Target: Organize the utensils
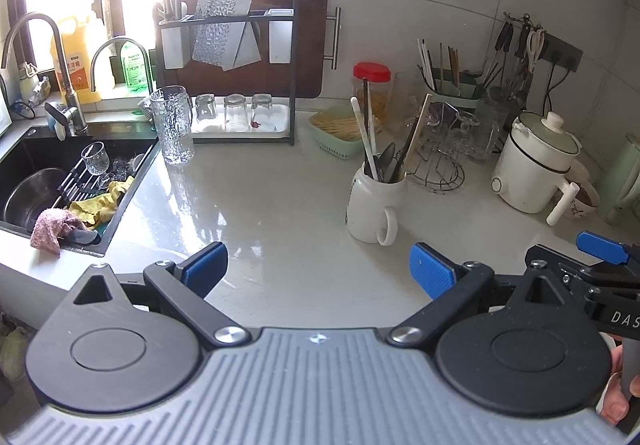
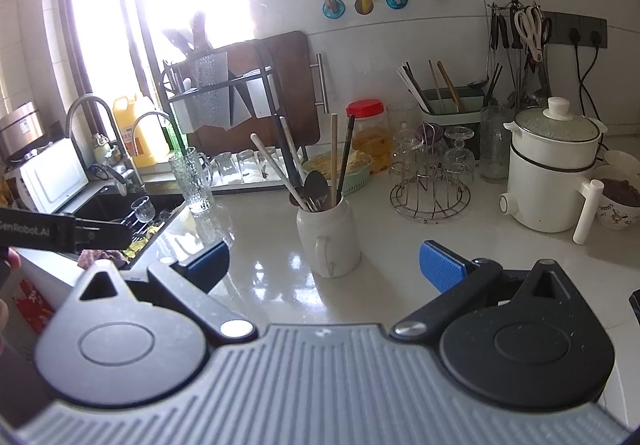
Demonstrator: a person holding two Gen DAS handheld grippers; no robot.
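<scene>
A white mug (image 1: 370, 205) (image 2: 329, 235) stands on the pale counter, packed with chopsticks and spoons (image 1: 385, 157) (image 2: 316, 181) standing upright. A green utensil holder (image 1: 456, 87) (image 2: 450, 105) with more chopsticks sits against the back wall. My left gripper (image 1: 318, 271) hovers open above the counter, just in front of and left of the mug, holding nothing. My right gripper (image 2: 324, 267) is also open and empty, with the mug just beyond its fingers. The right gripper's blue fingertip (image 1: 600, 245) shows at the right edge of the left wrist view.
A black sink (image 1: 60, 185) with a steel bowl, a glass and cloths lies at the left. A tall glass jug (image 1: 173, 125), a rack with upturned glasses (image 1: 236, 117), a green basket (image 1: 336, 133), a wire glass stand (image 1: 438, 165) and a white pot (image 1: 534, 161) line the counter.
</scene>
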